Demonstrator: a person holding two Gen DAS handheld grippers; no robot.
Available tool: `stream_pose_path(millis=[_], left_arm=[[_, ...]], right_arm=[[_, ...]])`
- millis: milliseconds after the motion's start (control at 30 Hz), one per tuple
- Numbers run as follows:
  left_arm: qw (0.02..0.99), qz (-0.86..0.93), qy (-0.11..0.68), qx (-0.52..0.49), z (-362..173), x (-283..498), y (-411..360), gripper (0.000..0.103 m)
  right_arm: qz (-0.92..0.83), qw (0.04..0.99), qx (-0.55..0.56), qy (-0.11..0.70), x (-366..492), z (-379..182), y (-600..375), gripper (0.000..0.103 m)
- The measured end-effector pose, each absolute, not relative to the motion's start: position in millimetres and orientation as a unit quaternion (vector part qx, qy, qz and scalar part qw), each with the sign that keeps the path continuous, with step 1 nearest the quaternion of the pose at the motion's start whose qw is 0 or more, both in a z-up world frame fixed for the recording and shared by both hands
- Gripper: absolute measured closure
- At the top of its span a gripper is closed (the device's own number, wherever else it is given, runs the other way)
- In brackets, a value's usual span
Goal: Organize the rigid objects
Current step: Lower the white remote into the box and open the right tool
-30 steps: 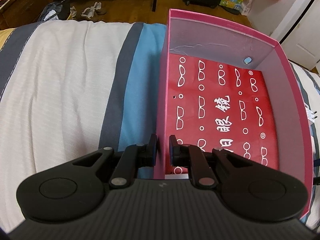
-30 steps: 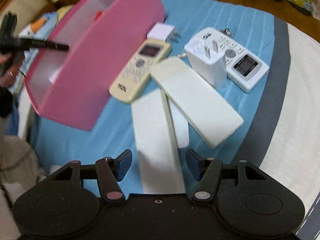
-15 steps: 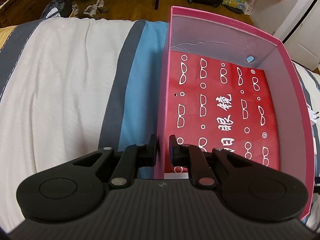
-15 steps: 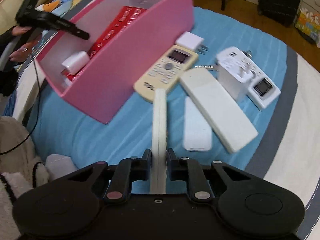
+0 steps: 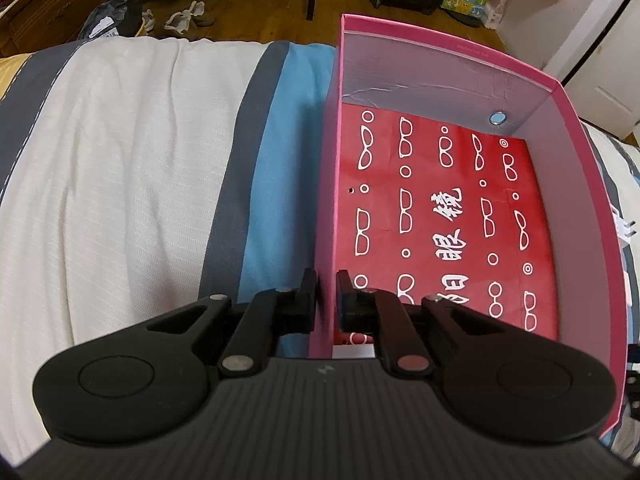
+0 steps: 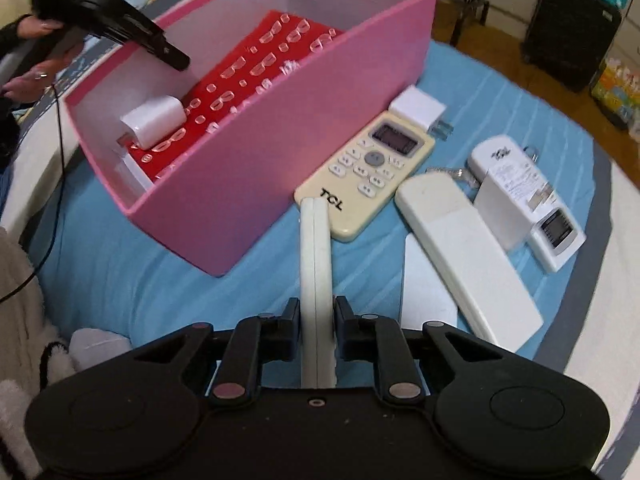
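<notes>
gripping box and remote on the striped bed

pinching the near wall of the pink box (image 5: 592, 184) with my left gripper (image 5: 327, 300), i have one finger outside the wall and the other inside, the jaws pressed together on the cardboard. the box sits on a bedspread (image 5: 120, 168) of white, grey and blue stripes. a red sheet printed with white spectacles (image 5: 440, 216) lines its floor, and a small round blue spot (image 5: 497, 118) shows on the far inner wall.

my right gripper (image 6: 316, 324) is clamped on a slim white remote (image 6: 316, 264), held on its edge so its narrow side faces up; its far end points toward the box's long side and lies just beside the cream tcl remote (image 6: 368, 172). inside the box, a white charger (image 6: 154, 120) rests on the red sheet near the end wall where my left gripper (image 6: 120, 28) reaches in.

beside the box on the blue stripe lie the tcl remote, face up, with a small white plug adapter (image 6: 418, 106) touching its top end. further right are a long white remote (image 6: 468, 252), face down, a flat white piece (image 6: 428, 284) partly under it, a white power brick (image 6: 508, 184) with a printed label, and a white remote with a display (image 6: 558, 236) just beside the brick.
</notes>
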State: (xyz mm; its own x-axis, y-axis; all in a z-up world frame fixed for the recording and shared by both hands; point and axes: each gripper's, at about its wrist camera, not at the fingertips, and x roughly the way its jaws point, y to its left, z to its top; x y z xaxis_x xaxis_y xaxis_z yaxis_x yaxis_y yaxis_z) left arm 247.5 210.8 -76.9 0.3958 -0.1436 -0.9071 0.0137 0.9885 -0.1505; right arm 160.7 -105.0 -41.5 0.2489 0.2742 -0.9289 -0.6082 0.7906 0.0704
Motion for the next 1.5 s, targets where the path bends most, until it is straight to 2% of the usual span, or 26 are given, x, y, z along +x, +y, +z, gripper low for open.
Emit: stream_pose_path(millis=[233, 500, 700, 900, 1200, 1500], left_arm=[[0.834, -0.052, 0.546, -0.06, -79, 247, 211, 0.095], [0.836, -0.05, 0.54, -0.084, -77, 245, 218, 0.095], [0.841, -0.052, 0.533, -0.074, -75, 242, 216, 0.096], [0.834, -0.069, 0.541, -0.076, -72, 245, 220, 0.094], [0.828, -0.084, 0.545, -0.098, -75, 248, 229, 0.092], [0.825, -0.097, 0.544, -0.121, -78, 249, 237, 0.089]], right_arm=[[0.271, 0.821, -0.175, 0.472, 154, 23, -103, 0.082], [0.376, 0.813, -0.174, 0.409, 171, 70, -46, 0.082], [0.428, 0.758, -0.311, 0.381, 193, 49, 30, 0.082], [0.427, 0.693, -0.451, 0.366, 210, 10, 66, 0.083], [0.426, 0.664, -0.544, 0.286, 208, -37, 91, 0.083], [0.423, 0.661, -0.56, 0.267, 211, -58, 102, 0.083]])
